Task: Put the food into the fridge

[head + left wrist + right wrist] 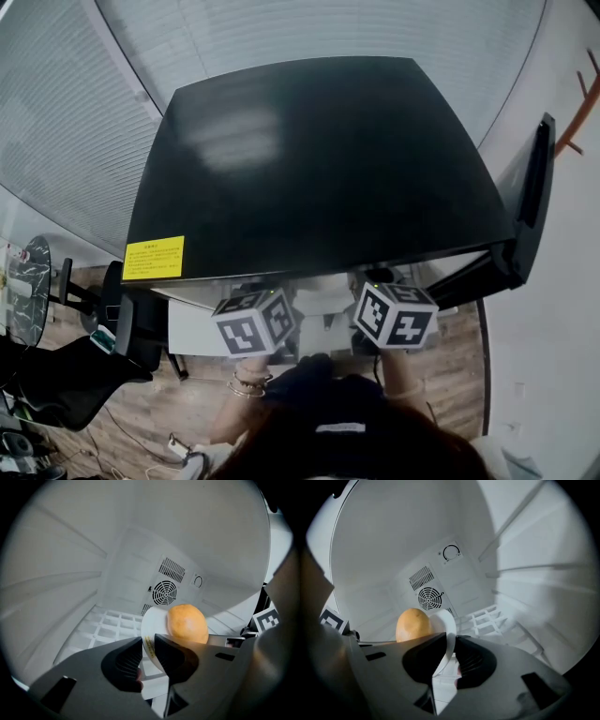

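though the fridge (319, 159) hides its inside from our head view, we see one white plate (153, 620) inside it, one orange food piece (187, 623) on top, left gripper (148, 639) and right gripper (451, 636) both clamped on its rim.

In front of the fan grille (165, 592), the fridge (61, 573) stands open and roomy. Below the grille lies a white rack (112, 623). Ribbed walls (543, 583) flank it.

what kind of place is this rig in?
Probably an office or lab corner, not a home kitchen: a compact black fridge stands on wood flooring beside blind-covered walls, with what looks like a black office chair at left.
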`<state>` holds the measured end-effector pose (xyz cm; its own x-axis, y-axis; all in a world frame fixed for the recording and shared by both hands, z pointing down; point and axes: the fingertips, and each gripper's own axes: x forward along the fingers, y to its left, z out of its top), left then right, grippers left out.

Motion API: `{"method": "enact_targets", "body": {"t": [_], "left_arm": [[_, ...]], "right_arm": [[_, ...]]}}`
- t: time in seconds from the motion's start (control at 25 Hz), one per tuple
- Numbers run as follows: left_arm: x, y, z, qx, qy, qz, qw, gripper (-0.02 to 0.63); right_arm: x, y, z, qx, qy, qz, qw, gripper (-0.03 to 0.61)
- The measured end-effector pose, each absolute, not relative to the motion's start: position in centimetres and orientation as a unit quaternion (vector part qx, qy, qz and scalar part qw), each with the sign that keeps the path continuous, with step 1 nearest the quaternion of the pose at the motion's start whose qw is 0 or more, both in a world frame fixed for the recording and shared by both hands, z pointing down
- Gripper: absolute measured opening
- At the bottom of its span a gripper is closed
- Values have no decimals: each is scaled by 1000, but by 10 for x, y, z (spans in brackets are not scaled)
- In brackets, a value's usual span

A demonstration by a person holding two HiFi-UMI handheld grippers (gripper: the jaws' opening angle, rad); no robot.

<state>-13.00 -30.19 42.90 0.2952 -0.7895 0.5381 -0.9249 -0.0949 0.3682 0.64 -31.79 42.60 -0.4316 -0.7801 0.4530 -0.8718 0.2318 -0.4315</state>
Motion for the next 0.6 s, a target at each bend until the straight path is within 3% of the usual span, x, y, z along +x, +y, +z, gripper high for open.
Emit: {"method": "enact_targets", "body": {"t": [0.28,0.36,0.6], "left_arm": [[-132,-301,433,732,-576,129,340,87],[-135,-301,434,729,-582,134,335,49],[-135,-301,434,730,-581,131,335,48]], "right_arm": [[6,-320,426,532,-780,318,79,67],[5,-320,427,532,-781,317,81,72],[6,-321,427,532,-781,315,85,72]]}}
